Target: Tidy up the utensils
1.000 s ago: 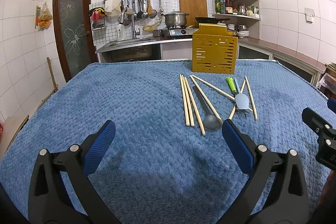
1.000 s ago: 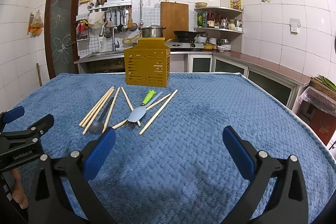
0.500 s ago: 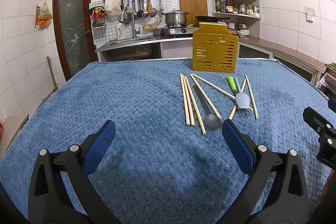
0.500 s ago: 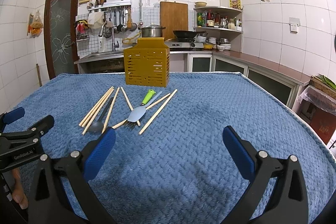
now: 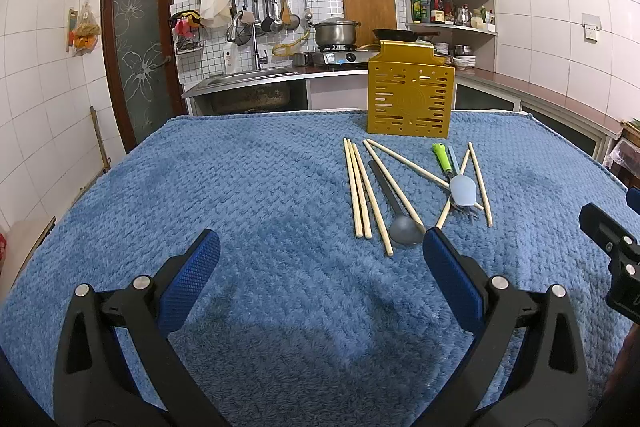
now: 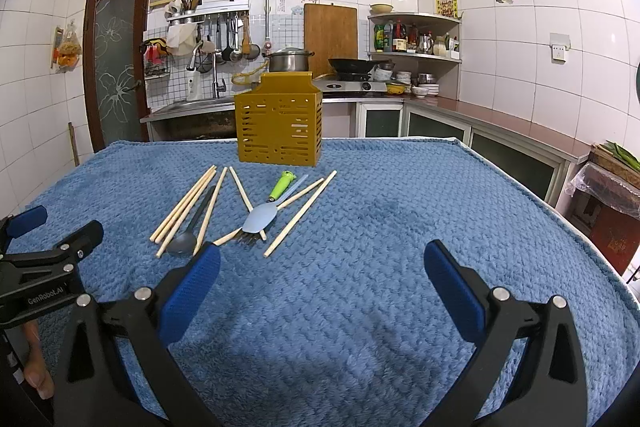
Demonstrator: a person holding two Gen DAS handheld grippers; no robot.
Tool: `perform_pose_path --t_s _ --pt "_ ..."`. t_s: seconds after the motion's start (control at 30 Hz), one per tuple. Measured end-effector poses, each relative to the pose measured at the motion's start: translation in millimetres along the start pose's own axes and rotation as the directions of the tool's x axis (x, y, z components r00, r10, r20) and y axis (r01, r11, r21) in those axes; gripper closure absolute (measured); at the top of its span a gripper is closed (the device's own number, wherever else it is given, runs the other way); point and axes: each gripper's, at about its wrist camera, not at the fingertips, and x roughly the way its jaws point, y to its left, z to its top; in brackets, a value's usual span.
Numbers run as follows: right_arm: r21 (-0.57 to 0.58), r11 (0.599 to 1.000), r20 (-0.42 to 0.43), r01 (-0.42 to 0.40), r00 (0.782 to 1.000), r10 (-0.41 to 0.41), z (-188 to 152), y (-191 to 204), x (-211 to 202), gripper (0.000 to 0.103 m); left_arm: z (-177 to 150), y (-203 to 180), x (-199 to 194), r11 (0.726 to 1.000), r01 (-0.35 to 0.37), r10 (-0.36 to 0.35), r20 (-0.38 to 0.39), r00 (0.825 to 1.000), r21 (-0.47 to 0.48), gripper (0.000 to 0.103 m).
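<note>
The left gripper (image 5: 320, 259) has its two blue padded jaws spread wide, with nothing between them — only the fuzzy blue blanket (image 5: 200, 195) that covers the table. The right gripper (image 6: 322, 269) is spread wide too, and it holds nothing.

Just past the jaws lies a little pile of things to eat with. There are long pale wooden chopsticks (image 5: 357, 193), some side by side and some crossed. A dark grey spoon (image 5: 405, 229) lies among them, its round end near the left gripper's right jaw. A light blue plastic spoon (image 5: 463, 190) rests on top of a fork with a bright green handle (image 5: 441, 155).

Behind the pile, at the far side of the table, stands a yellow plastic box with slots in its sides (image 5: 411, 99) — upright and apart from the pile.
</note>
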Motion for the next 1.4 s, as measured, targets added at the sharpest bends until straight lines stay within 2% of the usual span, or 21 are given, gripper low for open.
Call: perform_pose_path --t_s 1.4 --pt "0.004 1.0 0.002 0.0 1.0 0.0 1.1 -1.5 0.0 0.004 -1.3 2.5 2.9 1.0 -0.015 0.014 -0.022 1.0 -0.011 0.005"
